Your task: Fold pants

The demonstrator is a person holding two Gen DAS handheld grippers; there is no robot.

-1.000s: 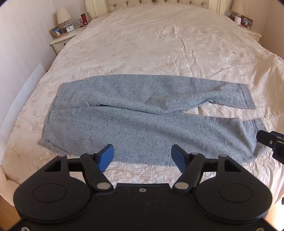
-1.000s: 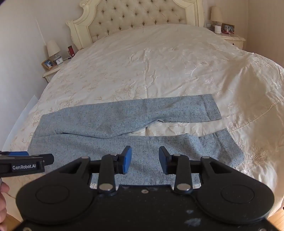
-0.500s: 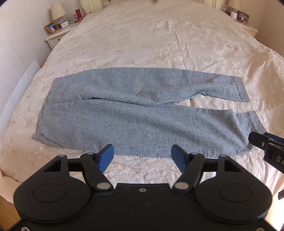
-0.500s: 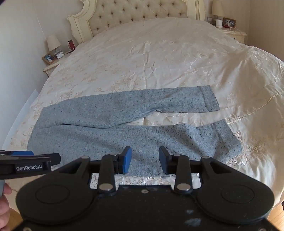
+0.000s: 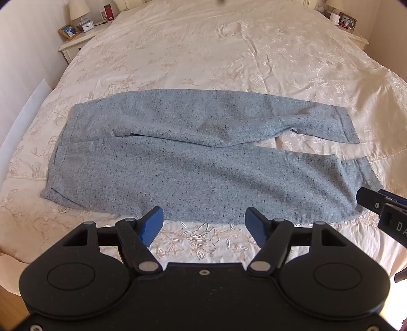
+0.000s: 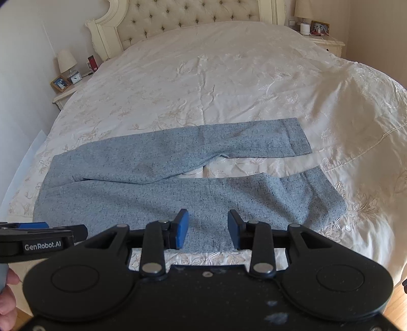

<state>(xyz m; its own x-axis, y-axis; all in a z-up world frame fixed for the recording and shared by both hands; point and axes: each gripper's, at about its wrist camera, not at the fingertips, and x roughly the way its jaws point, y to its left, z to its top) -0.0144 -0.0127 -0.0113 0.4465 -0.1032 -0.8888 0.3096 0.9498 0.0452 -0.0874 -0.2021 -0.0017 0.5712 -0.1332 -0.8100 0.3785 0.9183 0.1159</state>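
**A:** My left gripper [image 5: 204,224] has its blue pads spread wide with nothing between them, over bare bedspread [image 5: 229,51] just short of the near edge of the pants [image 5: 190,175]. The right gripper [image 6: 208,228] stands partly open, also empty, above the near leg.

**B:** Anything different from a second ago?

**A:** Neither jaw gap has changed. The left camera has tipped down: the headboard has gone from its view, and the pants sit higher and larger in it. In the right view the pants have slid slightly down. The garment itself hasn't shifted.

**B:** Where do the pants lie?

**A:** Flat across the bed, waistband towards nine o'clock, both hems towards three o'clock. The legs overlap near the crotch and part towards the hems, showing a wedge of bedspread between them.

**B:** Room to move?

**A:** Plenty of open cover towards twelve o'clock, up to the headboard [image 6: 188,23]. At six o'clock only a narrow strip of bedspread before the bed's edge. A nightstand [image 5: 78,43] stands at eleven o'clock, another [image 6: 328,43] at one o'clock, both well apart from the pants.
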